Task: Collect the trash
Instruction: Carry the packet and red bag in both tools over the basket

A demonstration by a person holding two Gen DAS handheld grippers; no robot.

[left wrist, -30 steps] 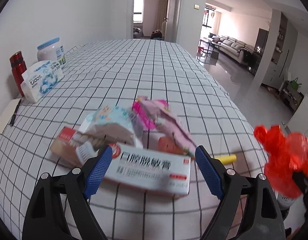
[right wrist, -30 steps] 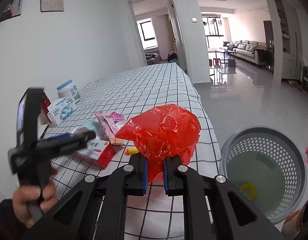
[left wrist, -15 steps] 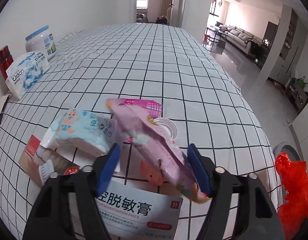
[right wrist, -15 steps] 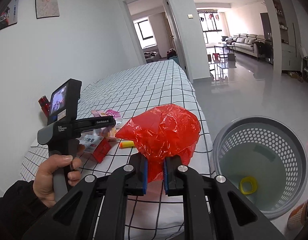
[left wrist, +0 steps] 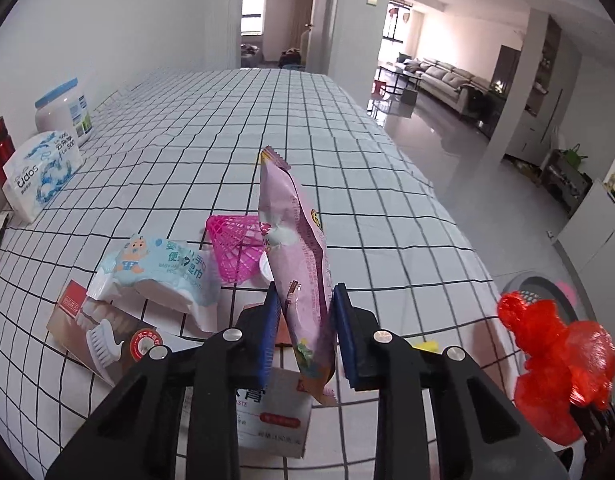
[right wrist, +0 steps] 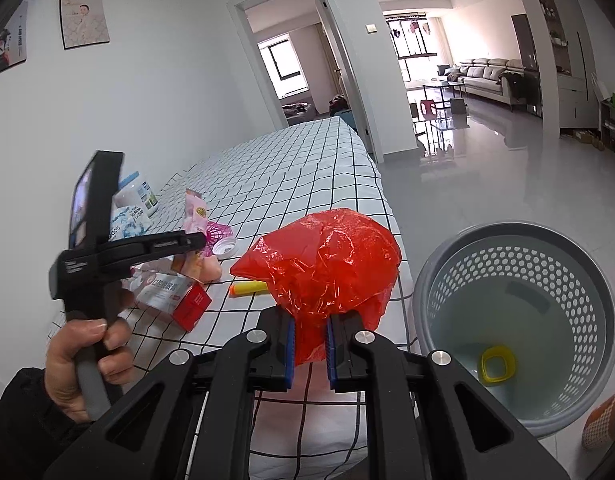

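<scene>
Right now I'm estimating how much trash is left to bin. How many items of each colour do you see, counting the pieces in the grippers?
Pink: 2, snack wrapper, mesh piece
Red: 1, plastic bag
Blue-white: 1, wipes pack
White-red: 1, toothpaste box
Yellow-orange: 1, foam dart
White: 1, cap
Total: 7

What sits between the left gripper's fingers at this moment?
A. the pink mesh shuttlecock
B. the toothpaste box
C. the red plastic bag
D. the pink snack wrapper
D: the left gripper has its blue fingers closed on the pink snack wrapper, which stands up between them above the table; the red plastic bag is in the right gripper.
</scene>
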